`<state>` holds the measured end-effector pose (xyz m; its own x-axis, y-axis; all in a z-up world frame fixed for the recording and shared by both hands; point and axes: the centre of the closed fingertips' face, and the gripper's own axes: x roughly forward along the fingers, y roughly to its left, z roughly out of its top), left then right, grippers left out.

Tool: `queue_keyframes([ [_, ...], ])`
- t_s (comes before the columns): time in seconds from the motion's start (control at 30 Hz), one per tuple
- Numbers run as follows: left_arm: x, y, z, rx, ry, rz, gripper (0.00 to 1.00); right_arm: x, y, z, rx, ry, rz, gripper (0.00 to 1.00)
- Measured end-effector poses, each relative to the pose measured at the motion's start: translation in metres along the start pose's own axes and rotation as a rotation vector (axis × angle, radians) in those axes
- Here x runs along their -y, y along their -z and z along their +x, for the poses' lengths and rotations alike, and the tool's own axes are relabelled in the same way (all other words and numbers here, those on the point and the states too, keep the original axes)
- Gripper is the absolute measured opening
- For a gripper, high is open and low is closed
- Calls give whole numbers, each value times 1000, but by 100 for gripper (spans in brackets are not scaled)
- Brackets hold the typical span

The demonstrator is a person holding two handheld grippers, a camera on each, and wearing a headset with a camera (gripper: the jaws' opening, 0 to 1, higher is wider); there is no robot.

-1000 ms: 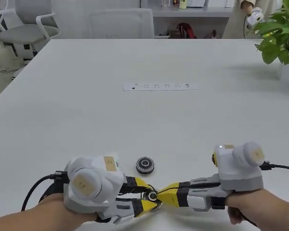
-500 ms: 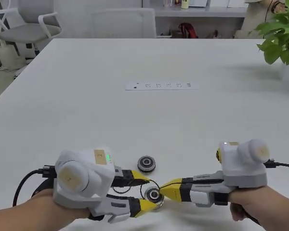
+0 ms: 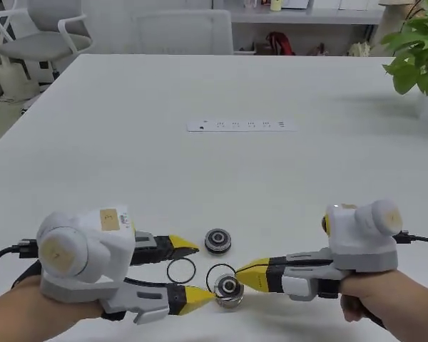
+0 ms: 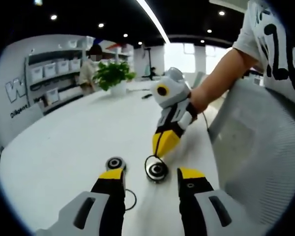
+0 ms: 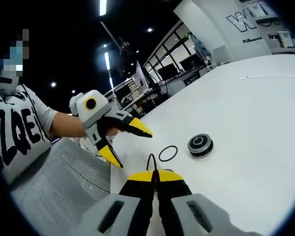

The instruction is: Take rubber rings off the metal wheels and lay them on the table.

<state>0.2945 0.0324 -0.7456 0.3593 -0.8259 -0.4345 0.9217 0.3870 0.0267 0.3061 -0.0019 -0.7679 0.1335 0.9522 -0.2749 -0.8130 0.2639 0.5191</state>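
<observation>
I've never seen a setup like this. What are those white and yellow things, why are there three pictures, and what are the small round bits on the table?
There is no robot: a person holds a gripper with two yellow-tipped jaws in each hand. The wide picture comes from a camera on the person's head; each round one from a camera on a gripper. On the table lie a farther wheel, a nearer wheel and a loose rubber ring. The left gripper is open and empty. The right gripper is shut, pinching a second ring beside the nearer wheel.
</observation>
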Motion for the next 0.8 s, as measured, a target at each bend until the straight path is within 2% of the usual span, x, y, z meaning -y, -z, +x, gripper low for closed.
queue_keyframes([
  [0.27, -7, 1, -16, 18, -36, -17, 52, -5, -5, 1, 1, -14, -9, 0],
  [0.47, -13, 8, -29, 10, -70, -29, 56, -8, -11, 4, 4, -24, -16, 0],
  [0.6, -19, 10, -37, 24, -102, -60, 60, -10, -16, 6, 13, -28, -19, 0],
  [0.8, -20, 13, -45, 22, -121, -63, 65, -11, -22, 12, 17, -36, -30, 0],
])
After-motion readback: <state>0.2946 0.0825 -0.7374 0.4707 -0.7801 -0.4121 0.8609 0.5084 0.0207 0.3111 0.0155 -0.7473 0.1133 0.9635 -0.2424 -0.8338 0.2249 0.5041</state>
